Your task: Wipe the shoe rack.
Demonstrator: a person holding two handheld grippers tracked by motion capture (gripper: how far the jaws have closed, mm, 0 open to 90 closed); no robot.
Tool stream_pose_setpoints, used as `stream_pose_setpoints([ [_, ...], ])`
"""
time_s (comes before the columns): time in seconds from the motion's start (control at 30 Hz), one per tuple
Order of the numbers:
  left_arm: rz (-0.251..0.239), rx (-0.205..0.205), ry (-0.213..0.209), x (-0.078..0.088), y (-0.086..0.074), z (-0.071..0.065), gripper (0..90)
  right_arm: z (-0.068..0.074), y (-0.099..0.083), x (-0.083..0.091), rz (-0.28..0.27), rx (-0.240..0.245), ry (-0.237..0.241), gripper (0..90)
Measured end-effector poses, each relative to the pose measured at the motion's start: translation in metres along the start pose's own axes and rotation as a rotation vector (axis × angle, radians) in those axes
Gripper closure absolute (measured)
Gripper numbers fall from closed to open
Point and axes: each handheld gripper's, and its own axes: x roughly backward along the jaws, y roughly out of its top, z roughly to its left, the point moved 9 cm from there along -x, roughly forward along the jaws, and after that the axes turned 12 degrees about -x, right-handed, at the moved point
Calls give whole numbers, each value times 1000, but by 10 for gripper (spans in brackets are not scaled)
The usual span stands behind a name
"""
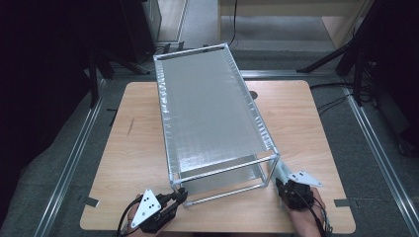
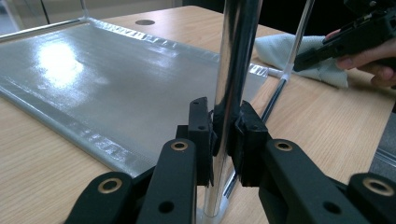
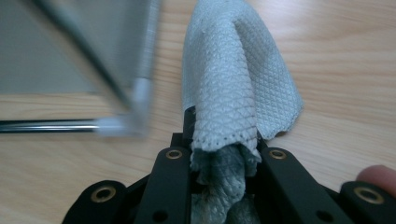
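A two-tier shelf rack [image 1: 212,113] of thin chrome tubes and translucent liners stands on the wooden table [image 1: 306,128], running from the near edge toward the far side. The left gripper [image 2: 225,135] is clamped on the rack's near-left upright post [image 2: 233,70], pads pressing the tube low down, just above the bottom corner joint. The right gripper [image 3: 224,154] is clenched on a grey-blue waffle-weave cloth [image 3: 233,88], which drapes forward from the jaws onto the table just beside the rack's near-right bottom corner [image 3: 135,116]; in the high view this gripper [image 1: 289,185] sits at that corner. Judgement: the rack looks light and fairly rigid, but its polished tubes will be slippery and the push-fit corners could flex or part under side load, so holding low on a post near a joint is sound. The cloth is soft and limp, best pinched in a gathered fold as now. The liners [image 2: 93,74] appear thin and flexible; they should not be gripped.
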Motion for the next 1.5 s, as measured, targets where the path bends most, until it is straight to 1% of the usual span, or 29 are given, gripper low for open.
stream_pose_setpoints([
  [0.03, -2, 0, 0, 0, 0, 0, 806, 7, -2, 1, -14, 23, 36, 804],
  [0.07, -1, -2, 6, 0, 0, 1, 807, 13, -3, 2, -17, 47, 53, 811],
  [0.1, -4, 5, 7, 0, 0, 2, 807, 15, -3, 3, -24, 84, 21, 811],
  [0.13, -3, 6, 9, 0, -1, 4, 807, 18, -1, 7, -30, 113, 13, 811],
  [0.17, -2, 6, 10, 0, -1, 5, 807, 21, 1, 11, -48, 116, 23, 811],
  [0.23, -1, 4, 9, 0, -1, 6, 808, 28, 7, 20, -85, 106, 54, 810],
  [0.33, 0, 2, 12, 0, -1, 6, 808, 33, 15, 33, -133, 149, 51, 810],
  [0.4, 0, 3, 11, 0, -1, 6, 808, 36, 23, 43, -174, 161, 57, 809],
  [0.43, 0, 3, 11, 0, -1, 6, 808, 38, 28, 49, -198, 165, 61, 809],
  [0.57, -3, 4, 10, -1, -1, 6, 808, 46, 48, 76, -305, 155, 97, 807],
  [0.6, -3, 3, 9, -1, -1, 6, 808, 48, 52, 81, -329, 161, 102, 806],
  [0.63, -4, 3, 9, -1, -1, 6, 808, 49, 54, 85, -347, 172, 105, 805],
  [0.67, -3, 3, 10, -1, -1, 6, 808, 50, 55, 87, -354, 179, 109, 805],
  [0.7, -3, 3, 10, 0, -1, 6, 809, 50, 55, 86, -352, 183, 109, 803],
  [0.77, -1, 4, 11, 0, -1, 6, 809, 47, 48, 79, -317, 178, 112, 803],
  [0.87, -1, 4, 12, -1, -1, 5, 809, 40, 30, 58, -227, 170, 108, 803],
  [1.0, -2, 3, 10, -1, 0, 5, 808, 28, 7, 31, -106, 182, 104, 802],
  [1.03, -1, 2, 9, -1, 0, 5, 809, 26, 1, 26, -76, 177, 103, 802],
  [1.1, -2, 2, 8, -1, 0, 5, 809, 24, -6, 19, -41, 186, 86, 802],
  [1.13, -2, 2, 9, -1, 0, 5, 809, 24, -7, 19, -38, 199, 77, 801],
  [1.2, -1, 2, 10, -1, 0, 5, 809, 31, -3, 24, -61, 215, 73, 799],
  [1.27, -1, 1, 11, -2, 0, 4, 809, 38, 6, 35, -113, 218, 81, 799],
  [1.4, -3, 0, 7, -3, 0, 3, 810, 50, 30, 61, -238, 189, 90, 804],
  [1.47, -3, 1, 6, -3, 1, 2, 810, 58, 36, 71, -278, 181, 114, 808],
  [1.5, -4, 1, 7, -3, 1, 2, 809, 62, 37, 74, -290, 189, 124, 809],
])
